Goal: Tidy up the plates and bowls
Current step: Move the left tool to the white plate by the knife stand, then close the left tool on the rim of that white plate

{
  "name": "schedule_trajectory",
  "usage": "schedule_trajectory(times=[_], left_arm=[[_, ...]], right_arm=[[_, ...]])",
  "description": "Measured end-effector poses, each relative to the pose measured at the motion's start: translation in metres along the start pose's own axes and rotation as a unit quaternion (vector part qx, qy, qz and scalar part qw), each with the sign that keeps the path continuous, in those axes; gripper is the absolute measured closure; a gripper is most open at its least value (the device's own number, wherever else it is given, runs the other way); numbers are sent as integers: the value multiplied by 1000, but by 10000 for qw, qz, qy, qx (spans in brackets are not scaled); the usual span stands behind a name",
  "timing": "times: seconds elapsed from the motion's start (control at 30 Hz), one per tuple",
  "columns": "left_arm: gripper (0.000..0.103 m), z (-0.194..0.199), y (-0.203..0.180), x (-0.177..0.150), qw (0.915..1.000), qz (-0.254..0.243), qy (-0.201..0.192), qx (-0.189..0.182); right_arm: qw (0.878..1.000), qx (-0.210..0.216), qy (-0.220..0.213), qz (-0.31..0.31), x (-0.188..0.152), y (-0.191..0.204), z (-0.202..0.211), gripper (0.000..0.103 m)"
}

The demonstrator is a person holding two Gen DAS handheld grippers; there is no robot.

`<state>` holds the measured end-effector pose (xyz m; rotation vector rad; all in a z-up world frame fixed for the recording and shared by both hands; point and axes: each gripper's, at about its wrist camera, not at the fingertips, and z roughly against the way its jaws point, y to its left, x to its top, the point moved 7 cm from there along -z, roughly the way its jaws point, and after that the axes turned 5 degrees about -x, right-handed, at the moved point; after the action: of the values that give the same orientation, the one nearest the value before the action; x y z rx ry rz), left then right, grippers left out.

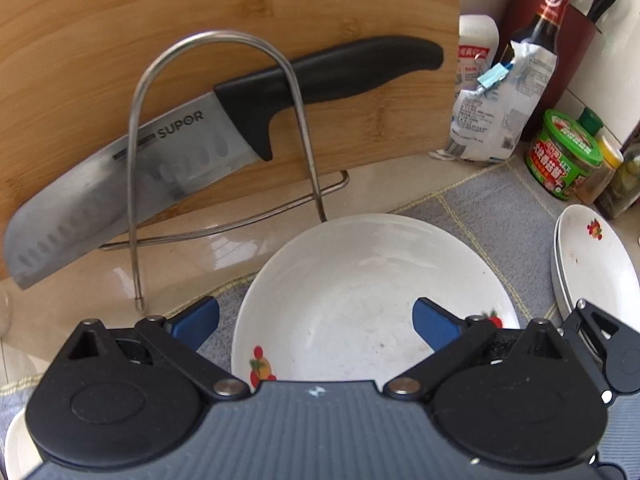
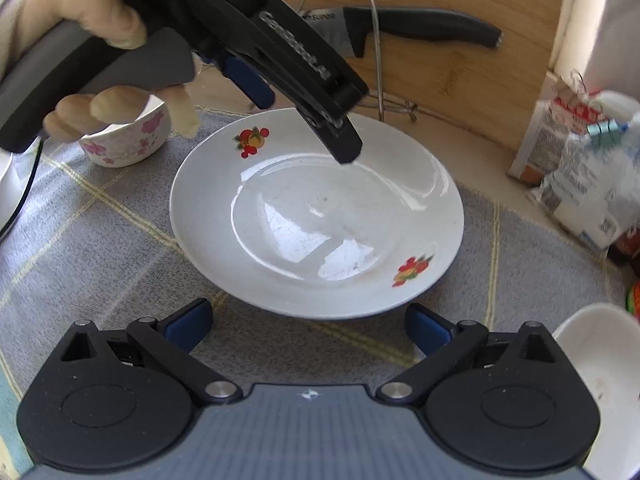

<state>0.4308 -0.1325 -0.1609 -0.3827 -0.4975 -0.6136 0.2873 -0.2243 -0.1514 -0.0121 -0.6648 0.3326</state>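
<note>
While the left gripper [image 1: 316,320] (spread wide) straddles it, the plate [image 1: 360,280] lies flat.

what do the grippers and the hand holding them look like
Both the left gripper and right gripper share one build: black round-hubbed linkages, blue fingertip pads, ribbed grey body with a small white mark. The hand wears a cream glove; a thin black cable trails below.
</note>
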Motion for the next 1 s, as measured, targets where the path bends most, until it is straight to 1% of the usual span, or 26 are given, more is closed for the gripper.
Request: schedule_trajectory(times=[0.1, 0.2, 0.27, 0.4, 0.5, 1.0], left_arm=[[1, -5, 1, 2, 9998, 9, 134, -145], [3, -10, 3, 3, 9993, 57, 278, -241], [3, -11, 3, 4, 9990, 59, 311, -302], [4, -13, 2, 7, 9986, 24, 344, -396], [8, -16, 1, 9, 9979, 12, 424, -492], [9, -24, -3, 7, 9962, -110, 712, -481]], right_arm=[[9999, 61, 36, 82, 5, -4, -5, 0], [9999, 122, 94, -15, 9, -11, -10, 0], [9998, 133, 102, -98, 10, -14, -12, 0], [9998, 157, 56, -65, 11, -16, -14, 0], [9998, 198, 23, 10, 11, -15, -13, 0], [9993, 341, -85, 141, 12, -16, -13, 0]])
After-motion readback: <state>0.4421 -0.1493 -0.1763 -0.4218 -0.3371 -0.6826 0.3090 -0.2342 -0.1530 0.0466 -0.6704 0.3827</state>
